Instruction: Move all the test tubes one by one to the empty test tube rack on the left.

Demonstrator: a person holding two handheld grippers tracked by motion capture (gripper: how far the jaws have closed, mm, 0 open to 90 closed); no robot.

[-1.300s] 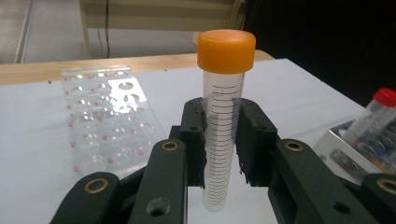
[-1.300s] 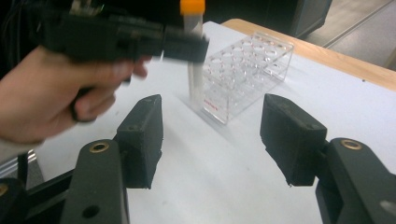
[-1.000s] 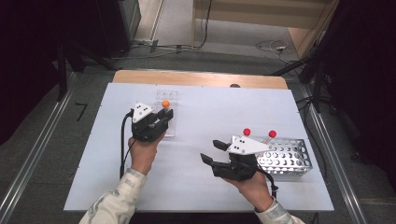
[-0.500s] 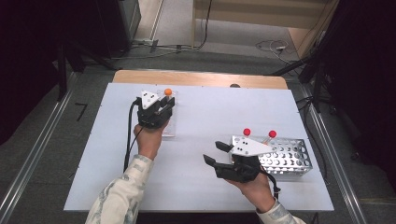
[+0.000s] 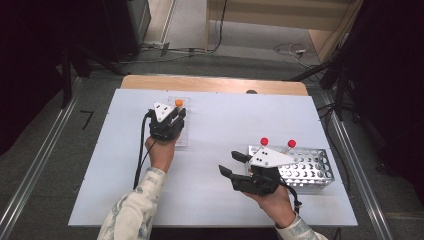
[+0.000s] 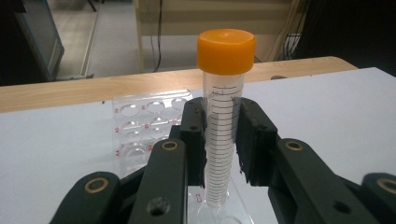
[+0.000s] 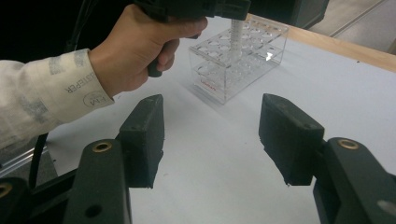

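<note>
Gripping an orange-capped tube (image 6: 223, 126) upright in your left gripper (image 5: 167, 120), you have the jaws clamped on its graduated wall, its lower end in the clear rack (image 6: 140, 121) near the desk's (image 5: 220, 130) far left edge. Your right gripper (image 5: 239, 164) hovers by the near right corner, jaws apart with nothing between them, just beside the metal rack (image 5: 312, 170) carrying two red-capped tubes (image 5: 264, 141).
</note>
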